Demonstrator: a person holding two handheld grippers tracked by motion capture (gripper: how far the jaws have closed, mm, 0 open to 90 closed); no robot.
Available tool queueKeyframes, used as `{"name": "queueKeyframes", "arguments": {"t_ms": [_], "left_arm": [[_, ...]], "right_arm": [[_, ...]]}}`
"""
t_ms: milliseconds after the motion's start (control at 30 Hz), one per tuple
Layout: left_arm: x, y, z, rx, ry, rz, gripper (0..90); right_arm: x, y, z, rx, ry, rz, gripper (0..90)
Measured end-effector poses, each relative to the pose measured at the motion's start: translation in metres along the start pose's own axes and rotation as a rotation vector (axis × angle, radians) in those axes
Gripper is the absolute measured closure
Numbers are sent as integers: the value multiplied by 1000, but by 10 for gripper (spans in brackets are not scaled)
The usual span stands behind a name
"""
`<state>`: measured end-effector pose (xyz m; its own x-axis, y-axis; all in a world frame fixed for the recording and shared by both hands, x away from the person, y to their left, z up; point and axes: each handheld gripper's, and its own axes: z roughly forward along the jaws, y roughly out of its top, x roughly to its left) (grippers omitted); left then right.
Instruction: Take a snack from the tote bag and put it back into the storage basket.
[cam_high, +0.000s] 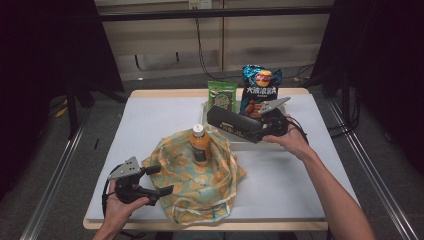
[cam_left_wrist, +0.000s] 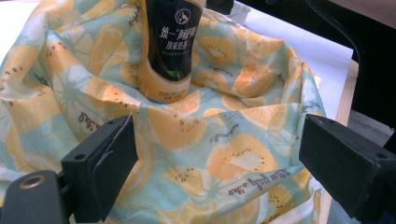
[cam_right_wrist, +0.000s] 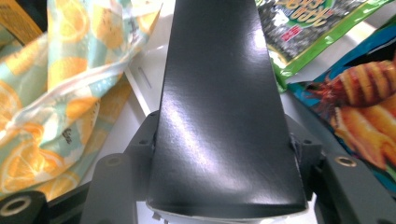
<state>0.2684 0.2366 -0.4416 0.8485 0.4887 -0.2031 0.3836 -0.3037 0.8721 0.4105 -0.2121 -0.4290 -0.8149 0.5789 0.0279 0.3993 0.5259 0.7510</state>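
Observation:
A fruit-print cloth bag (cam_high: 200, 175) lies open on the white table, with a dark tea bottle (cam_high: 199, 144) standing upright in it. My left gripper (cam_high: 159, 181) stands open at the bag's left edge; in the left gripper view its jaws frame the bag's cloth (cam_left_wrist: 219, 140) below the bottle (cam_left_wrist: 172, 46). My right gripper (cam_high: 262, 127) is shut on a long black box (cam_high: 234, 123), held above the white tray (cam_high: 212, 107). The box (cam_right_wrist: 224, 116) runs away from the right gripper's camera, between its jaws.
A green seaweed packet (cam_high: 222, 94) and a blue chips bag (cam_high: 260, 90) stand in the tray at the table's back. They lie right of the box as a seaweed packet (cam_right_wrist: 308, 28) and a chips bag (cam_right_wrist: 359, 107). Bare table spreads left and right of the cloth bag.

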Motion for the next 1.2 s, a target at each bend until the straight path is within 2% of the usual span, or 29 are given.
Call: {"name": "queueKeyframes", "arguments": {"t_ms": [100,333,600,800,933,1200], "left_arm": [[1,0,1,6,3,-3,110],[1,-1,1,8,2,-4,110],[1,-1,2,18,5,0,110],[2,-1,2,13,1,-4,110],[2,-1,2,13,1,-5,110],[0,-1,1,14,0,0,110]], "right_arm": [[-1,-2,6,17,1,-4,434],[-6,-2,12,-12,-1,0,434],[-10,0,19,-3,-21,-12,433],[-11,-3,27,9,13,-17,432],[-14,-5,29,20,20,16,426],[-12,-8,32,18,11,35,388]]}}
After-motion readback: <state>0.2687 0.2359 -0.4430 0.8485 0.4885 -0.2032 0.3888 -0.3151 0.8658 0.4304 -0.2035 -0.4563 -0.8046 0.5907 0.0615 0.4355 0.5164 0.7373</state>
